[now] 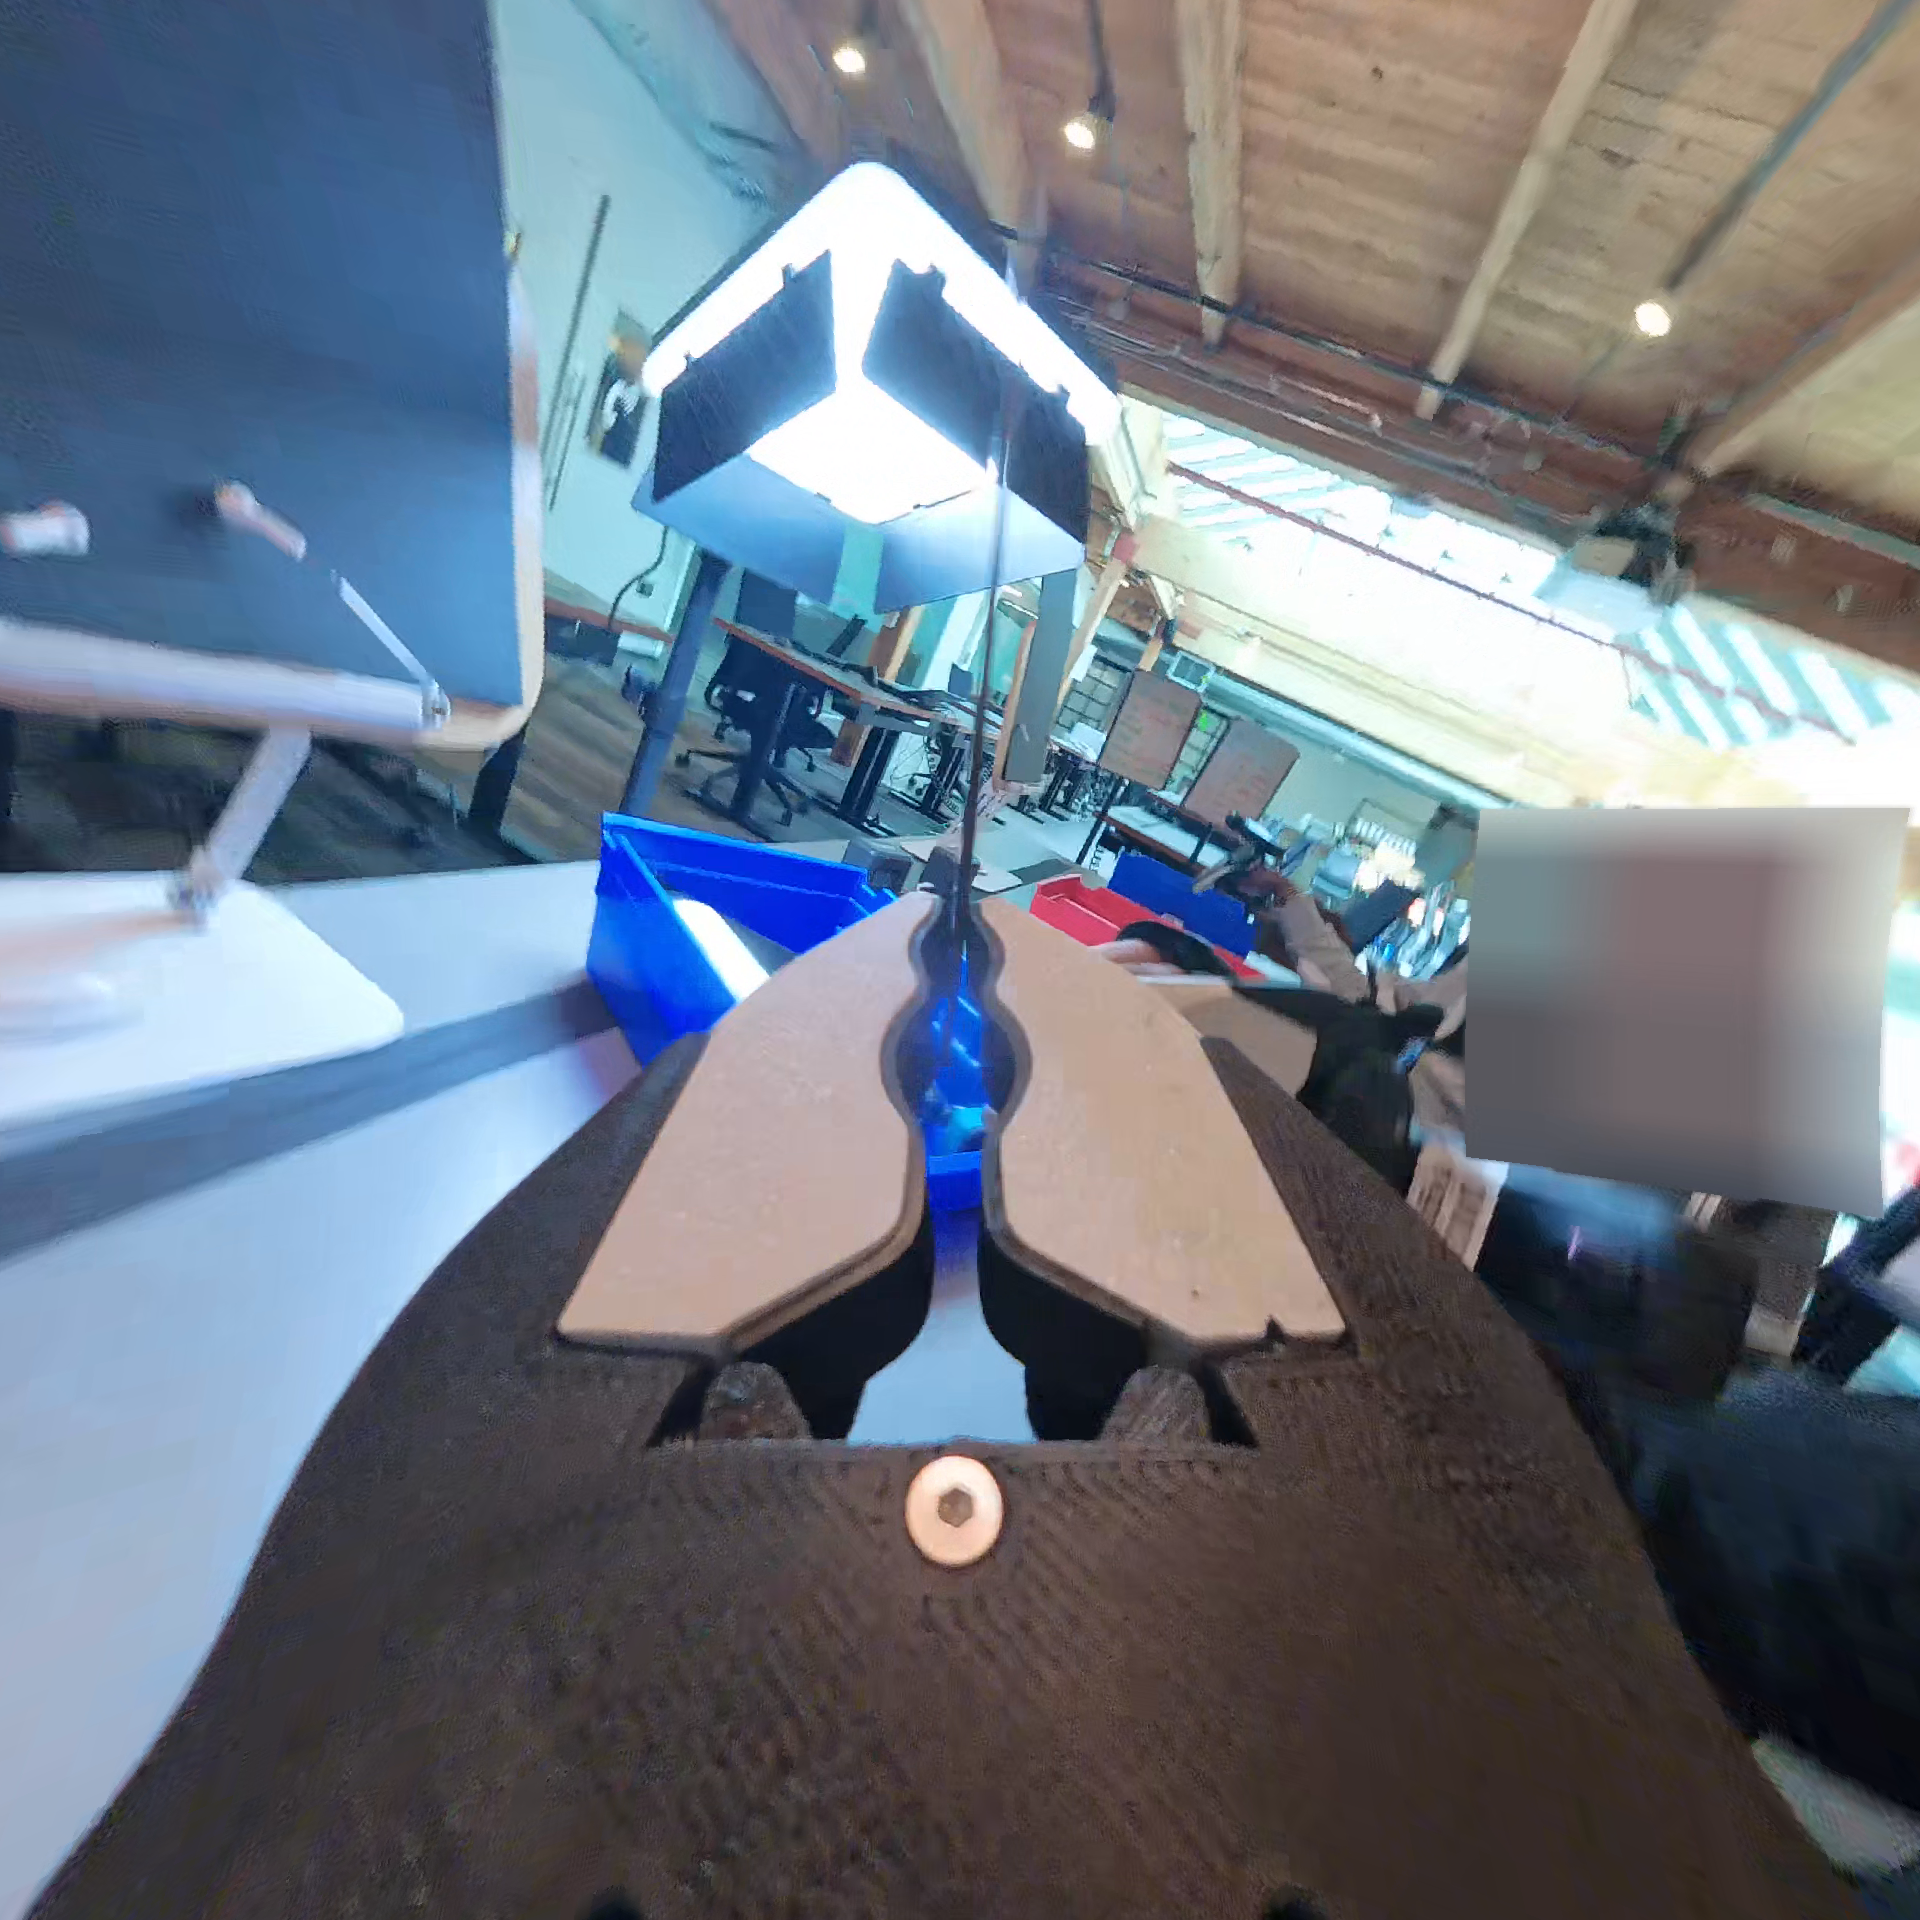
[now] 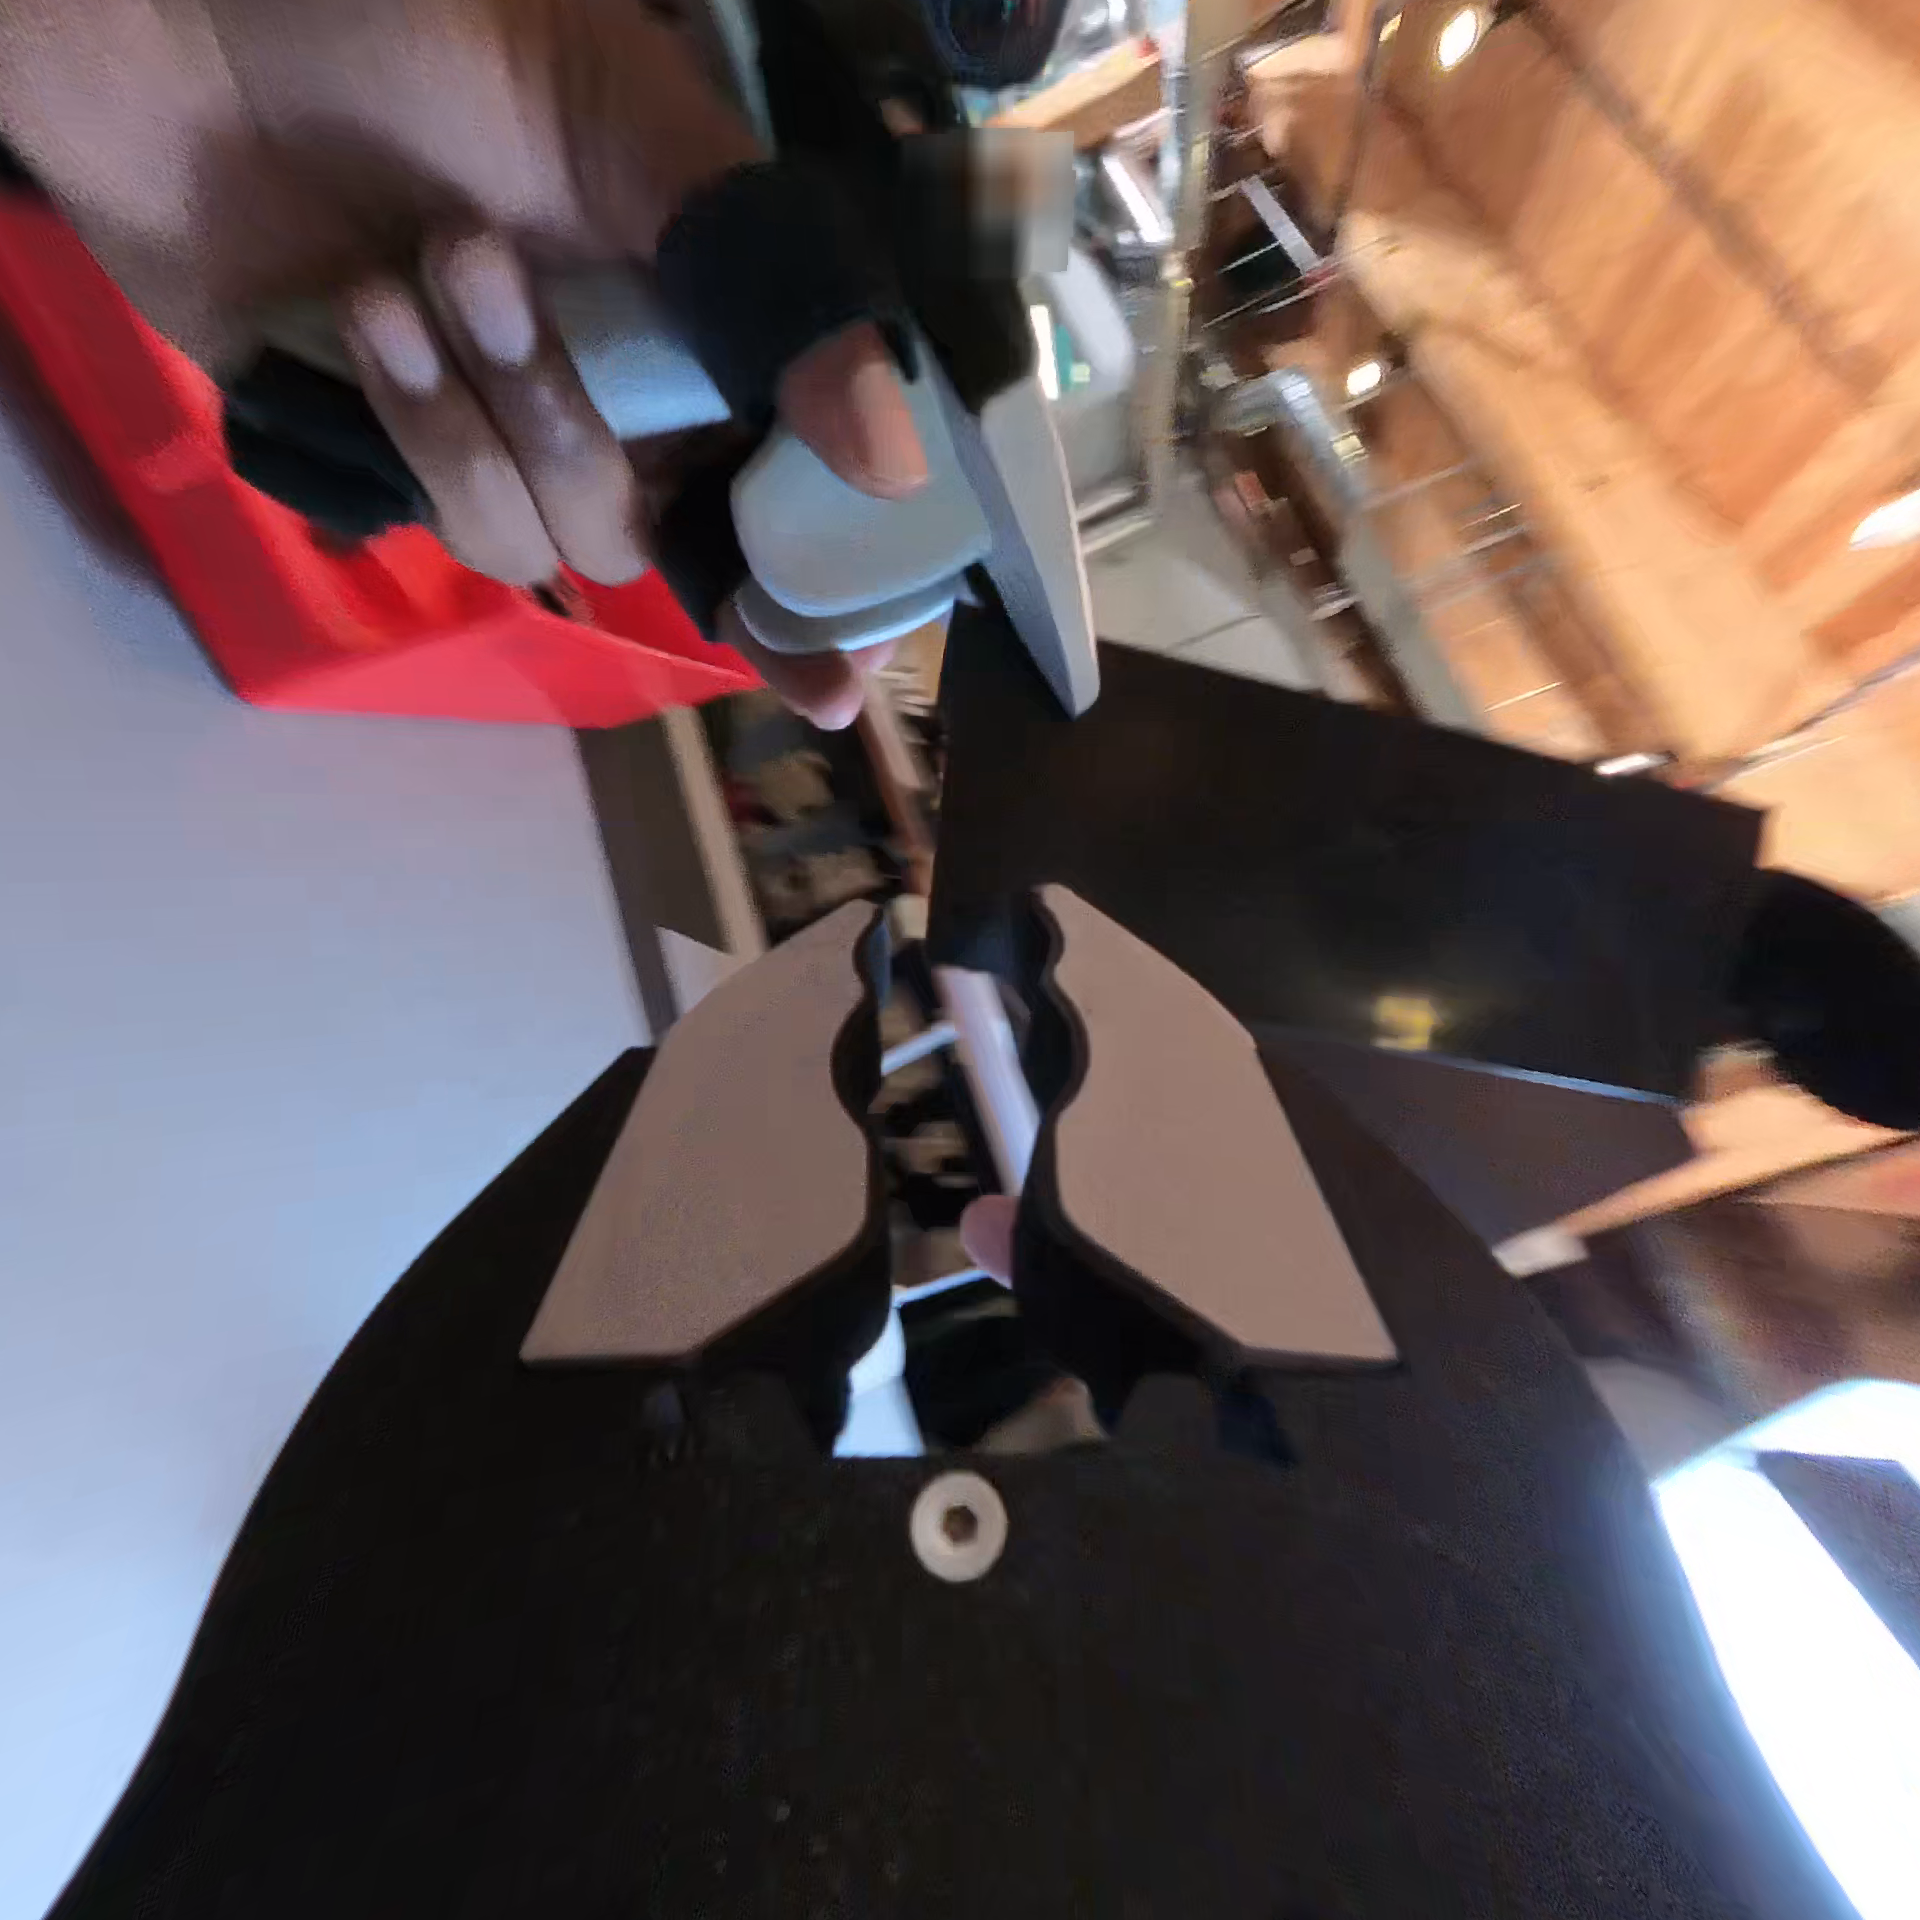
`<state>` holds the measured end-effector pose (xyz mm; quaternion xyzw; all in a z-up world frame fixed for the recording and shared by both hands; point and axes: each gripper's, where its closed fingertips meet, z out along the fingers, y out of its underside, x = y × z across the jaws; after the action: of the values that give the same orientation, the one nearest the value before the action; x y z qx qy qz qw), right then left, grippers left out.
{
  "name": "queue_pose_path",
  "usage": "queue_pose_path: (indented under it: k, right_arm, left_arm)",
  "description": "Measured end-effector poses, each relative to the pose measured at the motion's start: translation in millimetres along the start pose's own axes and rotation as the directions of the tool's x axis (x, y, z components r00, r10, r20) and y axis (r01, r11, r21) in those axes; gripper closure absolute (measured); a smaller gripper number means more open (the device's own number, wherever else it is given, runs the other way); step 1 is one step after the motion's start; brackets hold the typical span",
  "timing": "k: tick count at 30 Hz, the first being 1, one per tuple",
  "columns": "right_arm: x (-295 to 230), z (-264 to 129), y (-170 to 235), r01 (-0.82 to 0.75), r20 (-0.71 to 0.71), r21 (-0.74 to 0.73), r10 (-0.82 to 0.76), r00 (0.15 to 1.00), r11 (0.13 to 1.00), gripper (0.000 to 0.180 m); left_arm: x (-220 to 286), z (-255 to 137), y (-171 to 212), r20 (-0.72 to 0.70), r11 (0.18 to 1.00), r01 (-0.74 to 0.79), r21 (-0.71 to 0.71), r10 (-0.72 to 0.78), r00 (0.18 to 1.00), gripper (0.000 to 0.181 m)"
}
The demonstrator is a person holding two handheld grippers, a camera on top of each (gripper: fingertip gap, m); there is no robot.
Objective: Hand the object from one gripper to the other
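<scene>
The object is a thin, flat black sheet. In the left wrist view it is edge-on, a thin dark line [image 1: 994,582] rising from my left gripper [image 1: 958,914], which is shut on its lower edge. In the right wrist view the sheet [image 2: 1351,862] is a broad black panel. One corner of it lies between the fingertips of my right gripper [image 2: 956,914], whose jaws stand apart with a gap beside the sheet, so it is open. A hand [image 2: 488,416] on the other gripper's grey handle [image 2: 831,520] shows at the sheet's far corner.
A blue bin [image 1: 665,935] and a red bin [image 1: 1081,904] stand on the white table [image 1: 208,1351]; the red bin also shows in the right wrist view [image 2: 312,603]. A lit lamp panel [image 1: 862,395] hangs above. A dark board on a white stand [image 1: 260,312] is at the left.
</scene>
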<state>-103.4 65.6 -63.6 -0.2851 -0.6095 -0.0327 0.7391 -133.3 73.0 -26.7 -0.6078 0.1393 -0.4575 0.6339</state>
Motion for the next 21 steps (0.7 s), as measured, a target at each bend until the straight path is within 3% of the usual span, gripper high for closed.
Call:
queue_pose_path:
  k: [4,8,12,15,21]
  right_arm:
    - [45.9,-23.6,-15.8,-0.393,0.110,0.067,0.384,0.917,0.917,0.149]
    - [110.6,-67.1,-8.4,-0.526,0.064,0.111,0.522,0.850,0.843,0.144]
    - [102.5,-86.6,20.3,-0.572,0.186,-0.037,0.568,0.802,0.819,0.125]
    - [59.5,-84.8,31.9,-0.628,0.384,-0.169,0.638,0.668,0.759,0.121]
    - [10.0,-56.0,50.5,-0.704,0.471,-0.234,0.712,0.522,0.671,0.118]
  left_arm:
    - [9.7,-14.5,-7.9,-0.043,0.921,-0.382,-0.078,0.380,0.924,0.179]
    - [31.2,-30.8,-2.9,-0.190,0.785,-0.608,-0.120,0.583,0.790,0.179]
    - [53.2,-37.5,-1.8,-0.288,0.763,-0.638,-0.103,0.591,0.754,0.179]
    - [62.7,-37.5,-3.2,-0.320,0.782,-0.620,-0.067,0.572,0.756,0.179]
    - [68.5,-44.5,-17.7,-0.357,0.852,-0.523,0.024,0.496,0.792,0.179]
